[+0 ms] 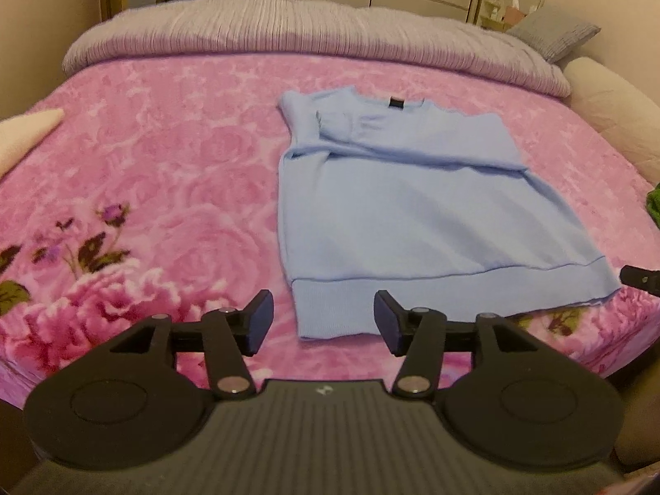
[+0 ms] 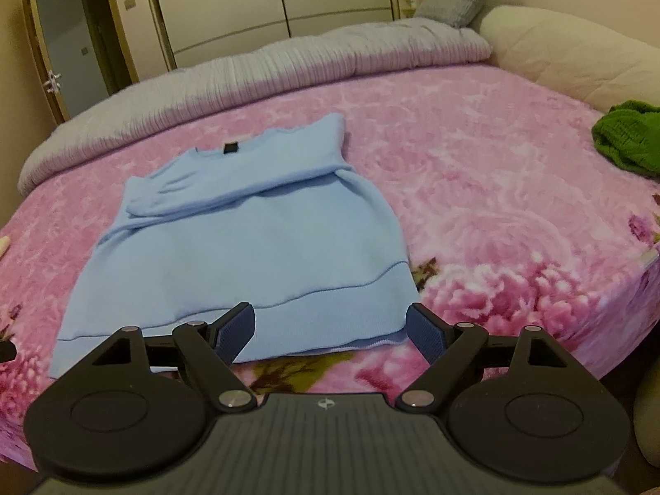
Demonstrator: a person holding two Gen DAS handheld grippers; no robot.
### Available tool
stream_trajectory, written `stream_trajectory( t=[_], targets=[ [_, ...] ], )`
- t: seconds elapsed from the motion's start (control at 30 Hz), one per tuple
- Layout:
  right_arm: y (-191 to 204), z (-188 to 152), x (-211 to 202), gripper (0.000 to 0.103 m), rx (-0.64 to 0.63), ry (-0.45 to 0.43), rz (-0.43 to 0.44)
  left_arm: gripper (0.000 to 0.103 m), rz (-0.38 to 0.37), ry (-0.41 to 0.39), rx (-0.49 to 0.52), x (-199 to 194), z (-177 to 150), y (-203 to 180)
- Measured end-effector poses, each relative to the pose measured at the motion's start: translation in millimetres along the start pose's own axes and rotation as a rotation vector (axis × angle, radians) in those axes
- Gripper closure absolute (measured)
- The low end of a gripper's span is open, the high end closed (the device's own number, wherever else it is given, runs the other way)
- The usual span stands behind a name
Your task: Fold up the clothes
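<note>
A light blue sweater [image 1: 396, 214] lies flat on the bed [image 1: 165, 165], on a pink floral blanket [image 2: 474, 173], with its ribbed hem toward the near edge and its collar toward the rolled grey duvet [image 1: 288, 29] at the far side. Both sleeves are folded across the chest. The left hand-held gripper [image 1: 324, 324] hangs above the hem's left corner, jaws moderately apart with nothing pinched between them. The right hand-held gripper [image 2: 330, 330] hangs over the hem's right corner, jaws wide and gripping nothing. A crumpled green garment [image 2: 631, 140] sits near the bed's right edge, well apart from the sweater.
</note>
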State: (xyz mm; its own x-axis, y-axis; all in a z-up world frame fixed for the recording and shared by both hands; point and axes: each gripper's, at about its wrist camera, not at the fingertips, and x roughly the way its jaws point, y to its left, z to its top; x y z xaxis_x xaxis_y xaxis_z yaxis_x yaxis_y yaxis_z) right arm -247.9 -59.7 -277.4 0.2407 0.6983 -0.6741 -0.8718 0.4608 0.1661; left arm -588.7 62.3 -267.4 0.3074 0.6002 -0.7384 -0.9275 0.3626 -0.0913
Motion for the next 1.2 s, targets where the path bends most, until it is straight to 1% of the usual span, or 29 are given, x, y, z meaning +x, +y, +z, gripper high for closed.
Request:
stream_trajectory(
  t=[0.1,0.2,0.3,0.4,0.7,1.2],
  targets=[
    [-14.0,-0.1,12.2,0.02,0.01,0.025,-0.025,0.053,-0.02,0.035,-0.045,15.1,-3.5,17.7],
    [-28.9,-1.9,23.1,0.02,0.026,0.05,-0.058,0.053,-0.018,0.05,-0.066,22.7,-3.6,24.0],
    [-34.1,-2.4,33.2,0.02,0.029,0.074,-0.079,0.053,-0.015,0.064,-0.086,30.1,-3.6,29.9],
    [-27.2,1.2,39.7,0.02,0.002,0.085,-0.074,0.053,-0.014,0.066,-0.084,32.0,0.8,25.2],
    [2.8,12.5,44.8,0.02,-0.061,0.081,-0.011,0.053,-0.032,0.074,-0.073,36.0,4.4,13.8],
    [14.9,12.9,45.4,0.02,-0.074,0.091,0.015,0.051,-0.058,0.073,-0.081,34.8,5.7,12.0]
  ],
)
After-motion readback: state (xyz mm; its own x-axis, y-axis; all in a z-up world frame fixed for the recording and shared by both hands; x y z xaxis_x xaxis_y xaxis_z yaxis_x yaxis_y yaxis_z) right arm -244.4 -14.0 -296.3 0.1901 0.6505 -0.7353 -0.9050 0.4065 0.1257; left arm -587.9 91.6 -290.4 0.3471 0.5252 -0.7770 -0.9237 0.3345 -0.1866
